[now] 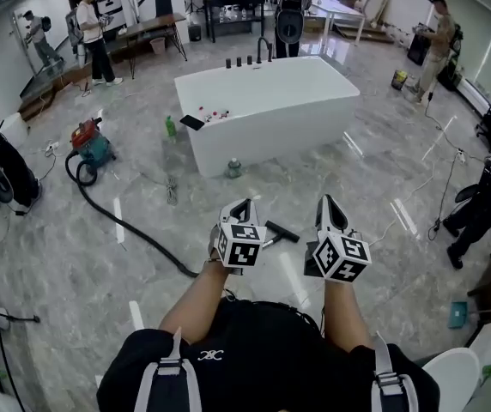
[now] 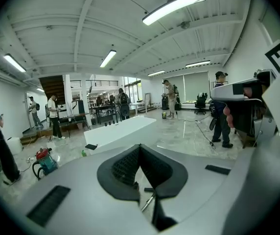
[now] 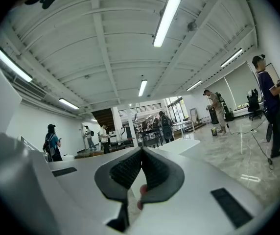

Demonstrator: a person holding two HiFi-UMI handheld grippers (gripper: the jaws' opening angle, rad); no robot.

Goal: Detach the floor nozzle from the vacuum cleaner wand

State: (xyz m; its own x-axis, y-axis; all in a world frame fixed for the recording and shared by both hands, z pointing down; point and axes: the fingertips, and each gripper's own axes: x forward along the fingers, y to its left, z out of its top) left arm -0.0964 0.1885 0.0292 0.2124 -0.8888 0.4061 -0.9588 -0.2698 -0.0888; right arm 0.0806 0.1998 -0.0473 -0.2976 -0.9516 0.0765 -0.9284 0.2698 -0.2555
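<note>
Two grippers noted: left gripper (image 1: 245, 203) and right gripper (image 1: 328, 201) are both sitting fully closed, gripping nothing. One floor nozzle (image 1: 281, 231) is lying on the floor below, between them.

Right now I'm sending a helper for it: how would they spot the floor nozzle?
From the white bathtub in mid-room, look down the floor. The floor nozzle shows on the floor between the left gripper and the right gripper. It is a short black bar on a thin silver wand, unlike the long curving black hose further left.
</note>
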